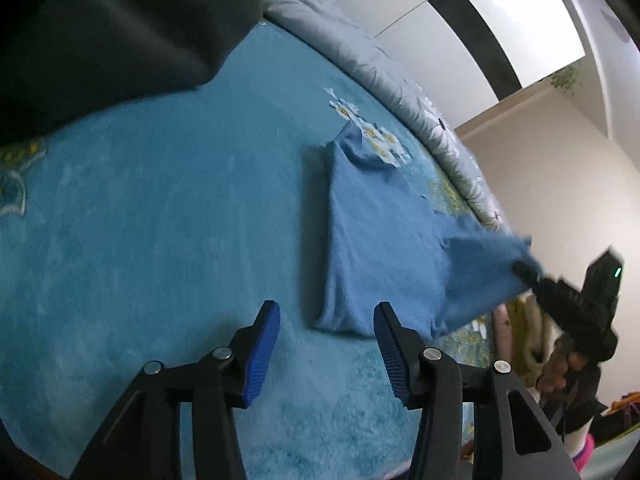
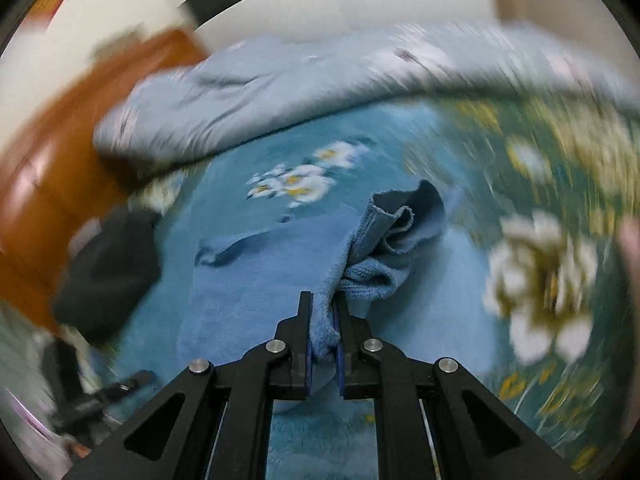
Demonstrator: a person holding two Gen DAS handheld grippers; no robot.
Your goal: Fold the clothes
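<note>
A blue garment (image 1: 372,248) lies partly folded on the teal bedspread (image 1: 160,220). My left gripper (image 1: 326,312) is open and empty, hovering just in front of the garment's near edge. My right gripper (image 1: 524,270) is shut on the garment's right corner and lifts it off the bed. In the right wrist view the right gripper (image 2: 323,300) pinches a bunched fold of the blue garment (image 2: 384,248), with the rest of the cloth spread beyond it. That view is blurred by motion.
A dark garment (image 1: 112,32) lies at the far left of the bed and also shows in the right wrist view (image 2: 108,272). A grey quilt (image 1: 360,52) lies along the back edge. A wooden headboard (image 2: 60,160) stands at the left. A white wardrobe (image 1: 500,20) stands behind.
</note>
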